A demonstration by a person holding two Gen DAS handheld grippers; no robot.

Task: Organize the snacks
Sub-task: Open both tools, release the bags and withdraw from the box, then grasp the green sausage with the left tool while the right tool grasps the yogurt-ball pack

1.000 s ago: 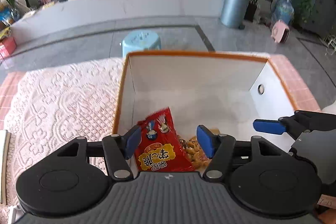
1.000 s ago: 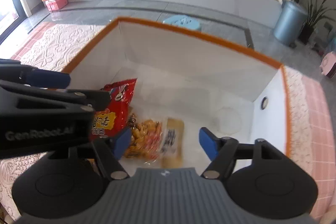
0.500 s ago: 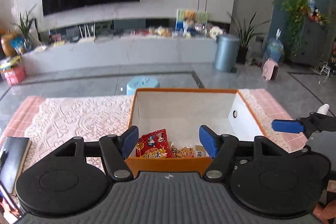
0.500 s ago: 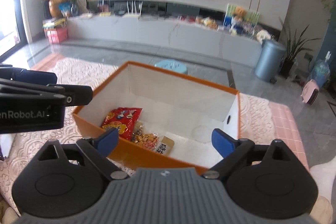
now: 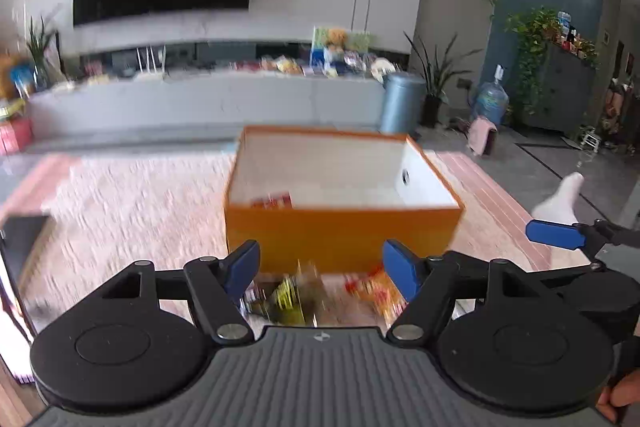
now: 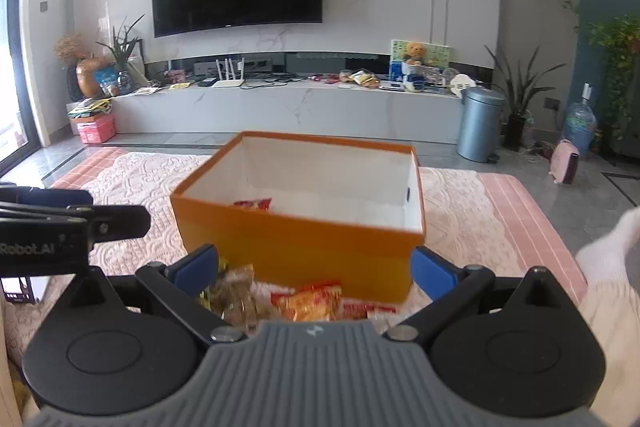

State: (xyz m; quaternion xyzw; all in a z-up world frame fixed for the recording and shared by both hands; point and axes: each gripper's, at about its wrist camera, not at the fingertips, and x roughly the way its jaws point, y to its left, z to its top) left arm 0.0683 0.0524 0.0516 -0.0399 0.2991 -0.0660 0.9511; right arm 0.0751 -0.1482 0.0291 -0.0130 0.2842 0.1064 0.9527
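1. The left gripper (image 5: 322, 269) has its blue fingers (image 5: 242, 267) spread wide with nothing pressed between them; its jaws have just been opening, and the blurred packets seen through the gap lie on the cloth below, untouched
2. The right gripper (image 6: 316, 267) stands spread to its widest, its jaws having just been opening too, and they grasp nothing; one of its blue pads (image 5: 554, 234) shows at the right edge of the left wrist view
3. Just in front of the orange box (image 6: 320, 251), against its near wall, lies a loose heap of snacks: a brownish clear packet (image 6: 236, 293) to the left, an orange-red packet (image 6: 310, 301) in the middle, a red-and-white one (image 6: 362, 307) to the right; their long axes cannot be told
4. The box sits open-topped on the lace cloth (image 6: 132, 179), its long axis running left to right across the view, its near right corner close to the right gripper's right pad
5. Inside the box, at its near left, the top of a red packet (image 6: 252, 203) peeks over the wall; the rest of the white floor shows bare
6. Left of the box the cloth lies open; right of it, a white-socked foot (image 6: 608, 247)
7. Beyond the box, grey floor stretches to a long low counter (image 6: 288, 111)
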